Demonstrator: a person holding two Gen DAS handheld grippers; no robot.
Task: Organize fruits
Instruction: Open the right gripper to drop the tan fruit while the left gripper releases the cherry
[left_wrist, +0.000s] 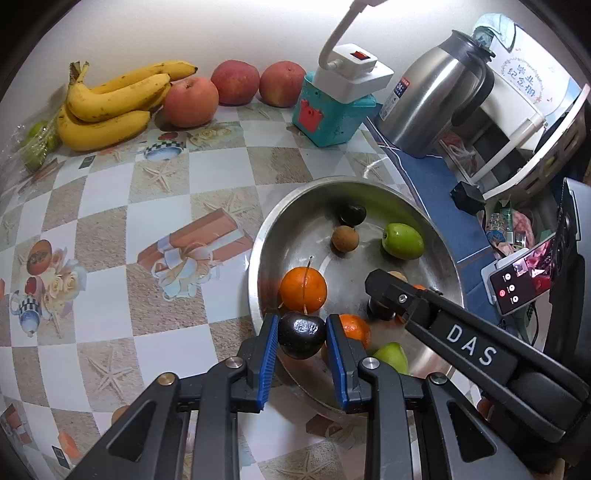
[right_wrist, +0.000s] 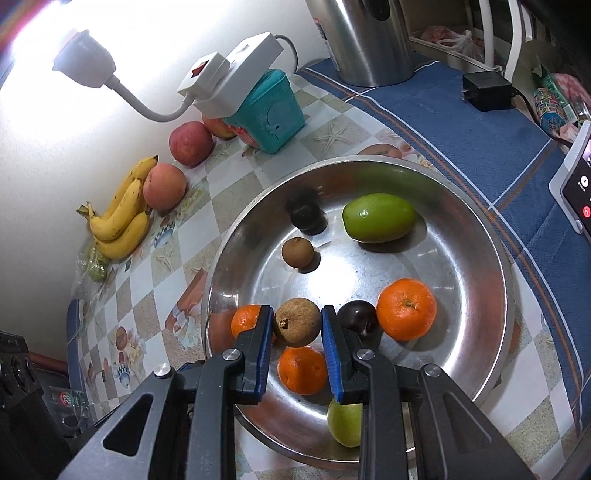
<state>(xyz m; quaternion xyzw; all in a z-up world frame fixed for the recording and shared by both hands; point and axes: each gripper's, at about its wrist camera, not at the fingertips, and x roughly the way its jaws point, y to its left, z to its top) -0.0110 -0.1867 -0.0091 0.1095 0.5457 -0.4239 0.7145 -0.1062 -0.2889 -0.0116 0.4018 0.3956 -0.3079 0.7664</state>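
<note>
A steel bowl (left_wrist: 439, 236) (right_wrist: 491, 258) holds small fruit: oranges (left_wrist: 303, 290) (right_wrist: 406, 308), green fruits (left_wrist: 402, 240) (right_wrist: 378, 217), a brown longan (left_wrist: 345, 239) (right_wrist: 297, 252) and dark plums (left_wrist: 352, 214) (right_wrist: 304, 214). My left gripper (left_wrist: 301, 334) is shut on a dark plum (left_wrist: 301, 334) over the bowl's near rim. My right gripper (right_wrist: 297, 322) is shut on a brown longan (right_wrist: 297, 322) low inside the bowl; it also shows in the left wrist view (left_wrist: 384, 291), reaching in from the right.
Bananas (left_wrist: 107, 107) (right_wrist: 122, 218) and red apples (left_wrist: 192, 101) (right_wrist: 164, 186) lie along the wall. A teal box (left_wrist: 328, 114) (right_wrist: 269, 110) carries a white power strip. A steel kettle (left_wrist: 432, 96) stands behind the bowl, a phone (left_wrist: 521, 280) to the right.
</note>
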